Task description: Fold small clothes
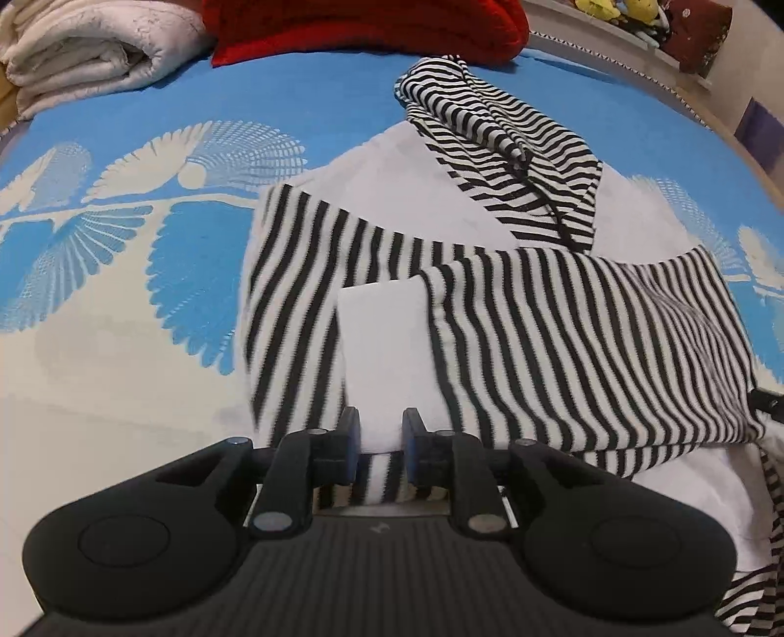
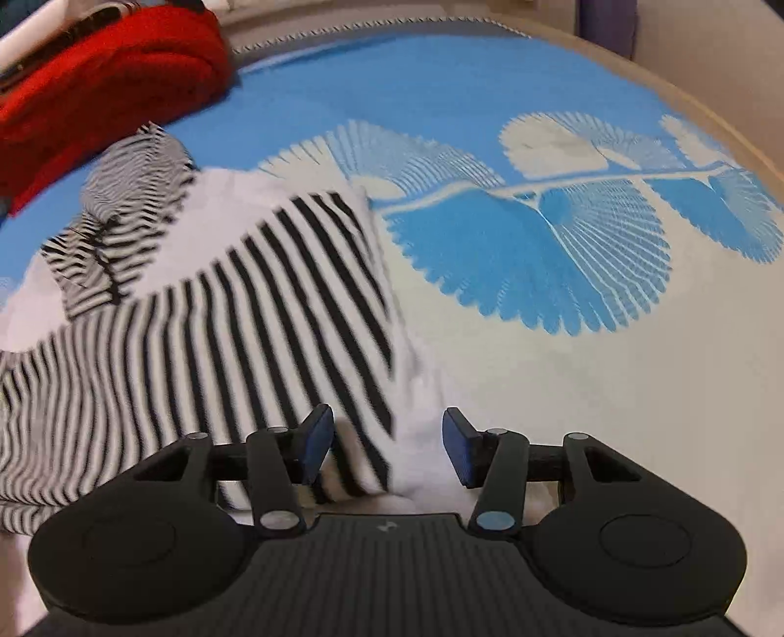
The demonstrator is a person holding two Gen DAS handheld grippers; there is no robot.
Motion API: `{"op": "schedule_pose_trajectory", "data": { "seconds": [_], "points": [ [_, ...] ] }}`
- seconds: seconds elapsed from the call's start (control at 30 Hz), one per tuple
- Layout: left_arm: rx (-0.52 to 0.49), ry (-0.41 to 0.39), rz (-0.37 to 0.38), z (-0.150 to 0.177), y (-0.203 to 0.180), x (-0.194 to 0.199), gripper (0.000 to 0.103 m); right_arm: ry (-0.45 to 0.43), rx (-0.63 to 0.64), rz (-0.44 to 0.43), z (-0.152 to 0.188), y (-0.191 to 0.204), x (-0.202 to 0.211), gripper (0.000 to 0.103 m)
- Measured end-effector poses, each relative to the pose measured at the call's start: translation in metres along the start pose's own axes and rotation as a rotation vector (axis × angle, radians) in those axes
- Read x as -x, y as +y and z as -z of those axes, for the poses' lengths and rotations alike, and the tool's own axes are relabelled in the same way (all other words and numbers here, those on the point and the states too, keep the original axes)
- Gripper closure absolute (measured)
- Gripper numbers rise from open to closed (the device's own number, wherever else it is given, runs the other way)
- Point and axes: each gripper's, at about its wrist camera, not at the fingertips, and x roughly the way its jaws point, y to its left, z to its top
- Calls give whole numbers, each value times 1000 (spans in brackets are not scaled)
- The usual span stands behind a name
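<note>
A small black-and-white striped garment with white panels lies partly folded on the blue and white bedspread. Its striped sleeve lies bunched at the far side. My left gripper has its jaws close together around a white part of the garment's near edge. In the right wrist view the same garment lies to the left. My right gripper is open, with the garment's striped and white edge lying between its fingers.
A red cushion or blanket and a rolled white quilt lie at the far side of the bed. The red one also shows in the right wrist view. The bed's edge curves at the right.
</note>
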Motion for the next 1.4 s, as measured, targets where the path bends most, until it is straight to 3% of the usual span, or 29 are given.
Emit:
{"op": "schedule_pose_trajectory", "data": {
  "seconds": [0.1, 0.17, 0.27, 0.43, 0.67, 0.8, 0.83, 0.87, 0.9, 0.93, 1.0, 1.17, 1.4],
  "points": [
    [26, 89, -11, 7, 4, -19, 83, 67, 21, 6, 5, 2, -13, 51],
    [44, 97, -10, 8, 7, -19, 82, 66, 27, 45, 8, 0, -15, 51],
    [71, 35, 8, -1, 9, -2, 80, 46, -25, 12, 1, -2, -3, 51],
    [115, -79, 4, -12, 8, 23, 71, -90, -2, -29, -14, 5, 33, 51],
    [149, -177, 12, -26, 8, 42, 70, -208, -37, -132, -51, 14, 108, 51],
    [143, -211, 23, -26, 9, 48, 70, -282, -58, -197, -47, 11, 116, 52],
    [132, -219, 24, -27, 9, 50, 70, -268, -50, -200, -43, 11, 109, 53],
    [122, -225, 25, -27, 10, 51, 71, -233, -45, -187, -40, 11, 101, 60],
    [120, -228, 31, -28, 10, 52, 71, -189, -51, -179, -38, 10, 90, 76],
    [118, -232, 44, -29, 12, 52, 73, -148, -74, -196, -38, 8, 82, 83],
    [100, -242, 69, -34, 15, 52, 85, -109, -122, -240, -39, 1, 73, 93],
    [87, -243, 109, -79, 17, 31, 88, -46, -77, -208, -42, 1, 57, 92],
    [80, -209, 123, -200, 8, -48, 88, 65, -75, -179, -33, -3, 35, 91]
  ]
}}
